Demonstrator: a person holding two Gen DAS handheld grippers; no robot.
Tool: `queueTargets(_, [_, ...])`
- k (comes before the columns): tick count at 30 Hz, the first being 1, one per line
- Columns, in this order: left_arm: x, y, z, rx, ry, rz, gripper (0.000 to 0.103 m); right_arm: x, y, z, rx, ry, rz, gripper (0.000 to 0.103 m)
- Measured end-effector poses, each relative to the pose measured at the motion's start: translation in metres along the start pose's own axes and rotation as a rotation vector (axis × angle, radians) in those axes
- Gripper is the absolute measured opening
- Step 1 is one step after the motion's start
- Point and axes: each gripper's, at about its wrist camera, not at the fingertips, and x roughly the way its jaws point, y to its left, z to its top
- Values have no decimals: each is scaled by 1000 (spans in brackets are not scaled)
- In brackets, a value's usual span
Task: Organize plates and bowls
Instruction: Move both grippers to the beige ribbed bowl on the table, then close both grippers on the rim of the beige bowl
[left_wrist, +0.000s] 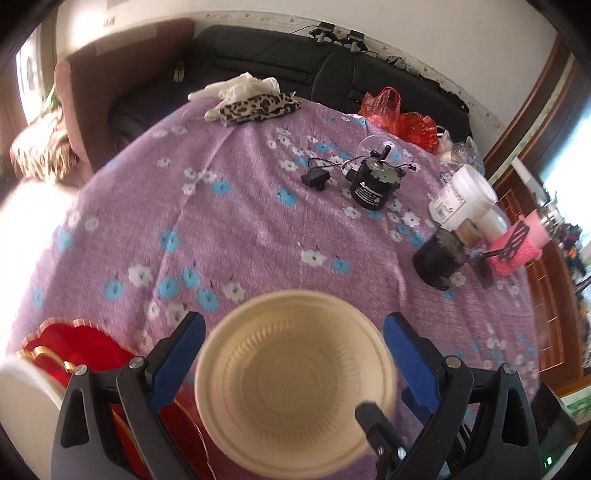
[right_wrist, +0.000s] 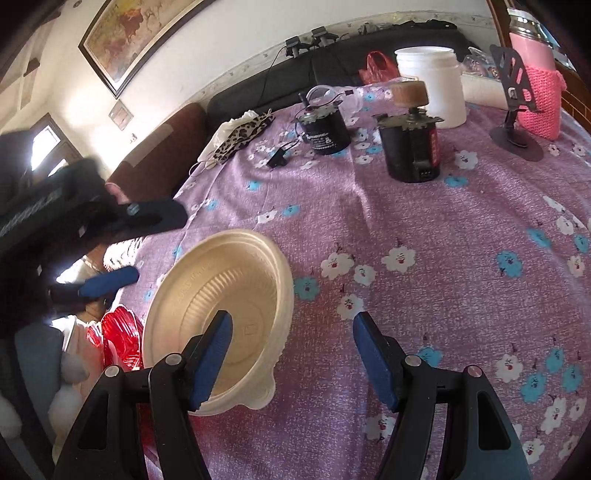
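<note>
Two hand-held grippers meet at the cream ribbed plastic bowl (left_wrist: 295, 384): left hand-held gripper (left_wrist: 293, 354) spread wide around it, right hand-held gripper (right_wrist: 291, 358) wide open with one finger inside the near rim. Next, probably, setting the bowl beside the red scalloped plates (left_wrist: 74, 350) at the surface's near-left edge.

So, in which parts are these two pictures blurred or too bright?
Left wrist view: the cream bowl is motion-blurred, and the left edge is washed out white. Right wrist view: the left tool is smeared, while the white jar stays sharp.
</note>
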Motion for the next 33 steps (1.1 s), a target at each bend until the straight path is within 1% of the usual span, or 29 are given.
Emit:
queueTargets(2, [8, -3, 7, 28, 20, 31, 97, 2, 1, -2, -3, 9, 8, 73])
queueTargets(5, [25, -5, 12, 61, 83, 79, 97, 5, 2, -3, -4, 19, 16, 73])
queueTargets(8, [38, -5, 13, 84, 140, 121, 91, 8, 1, -3, 2, 26, 22, 73])
queueTargets(10, [44, -3, 12, 84, 176, 114, 81, 10, 0, -3, 9, 32, 36, 73])
queueTargets(11, [46, -4, 11, 89, 192, 110, 71, 11, 0, -3, 11, 38, 44, 73])
queueTargets(12, [48, -5, 9, 100, 200, 118, 63, 12, 0, -4, 11, 43, 51, 73])
queueTargets(13, [47, -8, 7, 119, 198, 130, 59, 12, 0, -4, 13, 46, 57, 70])
queueTargets(14, [46, -9, 6, 128, 195, 129, 51, 12, -1, -4, 16, 47, 59, 67])
queueTargets(15, [44, -11, 5, 134, 196, 122, 44, 14, -2, -3, 18, 51, 60, 58])
queueTargets(16, [43, -13, 4, 137, 201, 107, 42, 13, -3, -3, 22, 55, 63, 49])
queueTargets(17, [41, -16, 3, 140, 201, 104, 41, 12, -6, -2, 31, 53, 46, 47])
queueTargets(19, [38, -21, 0, 150, 198, 95, 41, 8, -14, 0, 50, 52, 27, 36])
queueTargets(21, [37, -26, -4, 153, 204, 78, 41, 0, -27, 4, 85, 42, 24, 30])
queueTargets(22, [38, -28, -7, 149, 216, 58, 41, -6, -34, 7, 105, 30, 24, 27])
queueTargets(24, [40, -33, -13, 147, 237, 24, 41, -17, -47, 12, 133, 7, 23, 24])
queueTargets(25, [42, -36, -17, 146, 250, 2, 41, -22, -54, 14, 148, -3, 18, 24])
queueTargets(27, [44, -43, -26, 144, 278, -28, 40, -28, -67, 17, 172, -22, -25, 23])
queueTargets(29, [44, -50, -36, 154, 288, -52, 40, -27, -82, 22, 197, -23, -61, 23])
queueTargets(33, [38, -60, -52, 172, 282, -93, 27, -24, -103, 24, 260, 10, -51, 24])
